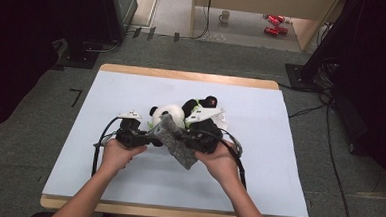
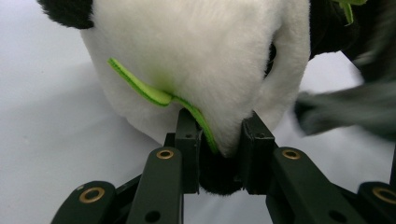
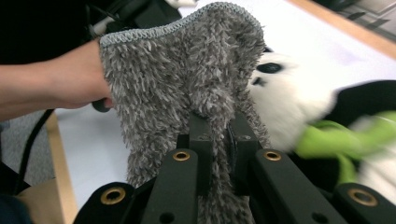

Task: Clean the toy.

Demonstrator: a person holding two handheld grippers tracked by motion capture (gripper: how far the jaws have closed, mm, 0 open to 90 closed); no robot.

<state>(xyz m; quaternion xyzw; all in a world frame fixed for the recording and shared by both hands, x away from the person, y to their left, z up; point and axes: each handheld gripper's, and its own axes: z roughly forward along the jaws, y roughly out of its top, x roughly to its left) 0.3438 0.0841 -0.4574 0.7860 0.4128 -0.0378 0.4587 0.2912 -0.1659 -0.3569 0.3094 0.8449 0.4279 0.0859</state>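
Where panda [image 1: 169, 115] lies, grey cloth [image 1: 178, 140] close alongside; white table [image 1: 127, 180] beneath

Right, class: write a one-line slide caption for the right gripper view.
Right gripper, its jaws shut on a shaggy grey microfibre cloth, beside a black-and-white plush panda.

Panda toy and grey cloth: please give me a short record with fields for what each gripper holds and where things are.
surface: table with a pale cover
toy: plush panda, lying on the table, green strip on it
left gripper: shut on the panda, jaws pinching its plush
right gripper: shut on the cloth
cloth: grey, shaggy, hanging from the right jaws close beside the panda
contact of cloth with panda: cannot tell
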